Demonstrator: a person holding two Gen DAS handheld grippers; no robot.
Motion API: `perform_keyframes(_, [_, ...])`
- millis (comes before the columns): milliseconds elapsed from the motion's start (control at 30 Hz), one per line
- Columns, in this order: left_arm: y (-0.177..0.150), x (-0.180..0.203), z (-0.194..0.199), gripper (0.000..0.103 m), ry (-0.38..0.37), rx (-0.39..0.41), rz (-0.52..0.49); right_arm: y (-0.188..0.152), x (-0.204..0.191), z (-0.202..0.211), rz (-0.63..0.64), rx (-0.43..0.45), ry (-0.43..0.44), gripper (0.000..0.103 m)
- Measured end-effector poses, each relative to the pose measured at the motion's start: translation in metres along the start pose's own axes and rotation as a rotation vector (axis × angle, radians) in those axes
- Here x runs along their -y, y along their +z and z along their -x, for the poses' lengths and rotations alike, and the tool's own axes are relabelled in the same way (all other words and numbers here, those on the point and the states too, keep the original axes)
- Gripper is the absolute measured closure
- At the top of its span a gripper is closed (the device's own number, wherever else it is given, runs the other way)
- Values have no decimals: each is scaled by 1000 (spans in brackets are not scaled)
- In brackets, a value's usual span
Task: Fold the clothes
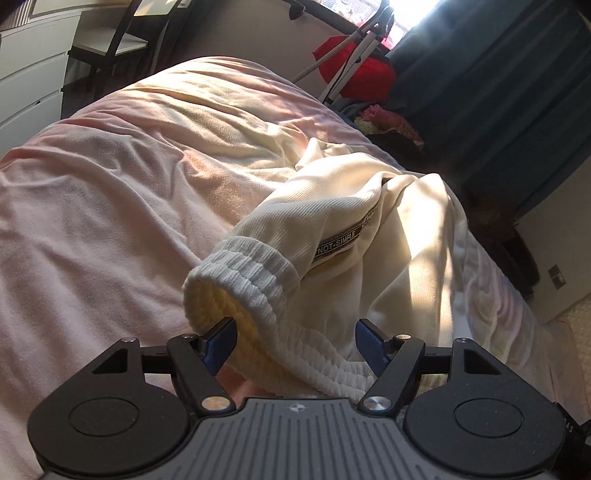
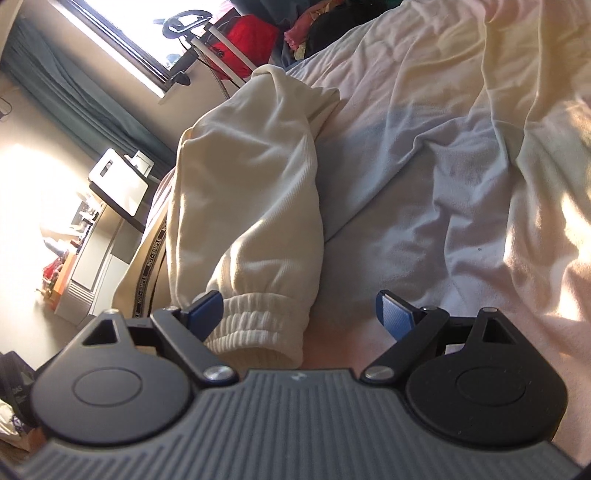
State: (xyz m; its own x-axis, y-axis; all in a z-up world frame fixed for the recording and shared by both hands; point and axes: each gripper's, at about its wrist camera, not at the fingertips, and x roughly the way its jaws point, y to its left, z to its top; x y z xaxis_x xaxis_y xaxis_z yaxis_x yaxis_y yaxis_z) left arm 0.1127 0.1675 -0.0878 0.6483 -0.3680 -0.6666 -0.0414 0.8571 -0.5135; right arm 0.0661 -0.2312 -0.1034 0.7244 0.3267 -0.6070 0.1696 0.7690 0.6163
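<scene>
While you are looking through the left wrist view, your left gripper [image 1: 295, 338] is sitting at the bottom centre with its jaws spread wide, closed on nothing. Item: cream sweatpants [image 1: 332, 236], lying crumpled on the pink blanket [image 1: 110, 206], running from the lower centre up toward the right of the frame. Item: ribbed cuff [image 1: 255, 291], gaping open just ahead of the fingers; its lower rim is lying between the two blue pads, the left pad [image 1: 221, 341] sitting at the cuff's mouth. Whether either pad is touching the fabric, you cannot tell. Item: dark printed stripe [image 1: 343, 240], running along the leg. Item: red bag [image 1: 354, 70], sitting at the upper right beside a dark teal curtain [image 1: 498, 74]. Item: white drawers [image 1: 29, 66], standing at the upper left.

Turning to the right wrist view, your right gripper [image 2: 299, 314] is likewise standing wide open at the bottom centre, gripping nothing. Item: the sweatpants [image 2: 251, 177], stretching from the lower centre up toward the upper middle, along the blanket's [image 2: 443, 166] left edge. Item: a second ribbed cuff [image 2: 258, 328], lying against the left finger [image 2: 205, 308]; the right finger is hanging well apart from it over bare blanket. Item: window [image 2: 122, 33], glaring at the upper left.
</scene>
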Motion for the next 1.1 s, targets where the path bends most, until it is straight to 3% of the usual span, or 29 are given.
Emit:
perform_keyframes(33, [1, 1, -1, 38, -10, 12, 0, -1, 0, -2, 3, -3, -3, 12])
perform_keyframes(100, [4, 7, -1, 64, -16, 52, -26, -2, -1, -5, 16, -9, -16, 12])
perform_keyframes(133, [4, 10, 1, 67, -7, 75, -47, -3, -2, -6, 23, -9, -20, 12])
perform_keyframes(200, [5, 16, 4, 90, 10, 121, -86, -4, -3, -8, 36, -9, -28, 12])
perform_keyframes(333, [11, 11, 29, 91, -87, 219, -33, -7, -9, -8, 74, 13, -37, 12])
perform_keyframes(433, [20, -19, 52, 92, -283, 298, 178, -10, -13, -5, 98, 40, -14, 12])
perform_keyframes(500, [26, -44, 61, 95, -329, 350, 301, -10, -15, -5, 101, 54, 15, 12])
perform_keyframes(567, [32, -64, 59, 96, -289, 357, 378, -11, -16, -6, 102, 64, 45, 12])
perform_keyframes(633, [38, -74, 49, 96, -189, 318, 377, -10, -17, -9, 98, 67, 75, 12])
perform_keyframes(733, [45, -75, 28, 96, -35, 264, 278, -10, -18, -20, 76, 63, 118, 13])
perform_keyframes(767, [47, -76, 23, 96, -2, 253, 252, -10, -18, -25, 64, 58, 125, 20])
perform_keyframes(833, [47, -76, 18, 96, 27, 249, 226, -9, -16, -39, 40, 43, 134, 27])
perform_keyframes(933, [48, -73, 15, 96, 45, 250, 193, -8, -13, -61, 9, 10, 173, 27])
perform_keyframes(1067, [48, -71, 21, 94, 34, 250, 162, -12, -16, -92, 2, -103, 281, 27])
perform_keyframes(1100, [46, -70, 24, 94, 25, 250, 154, -14, -20, -93, 32, -99, 272, 27])
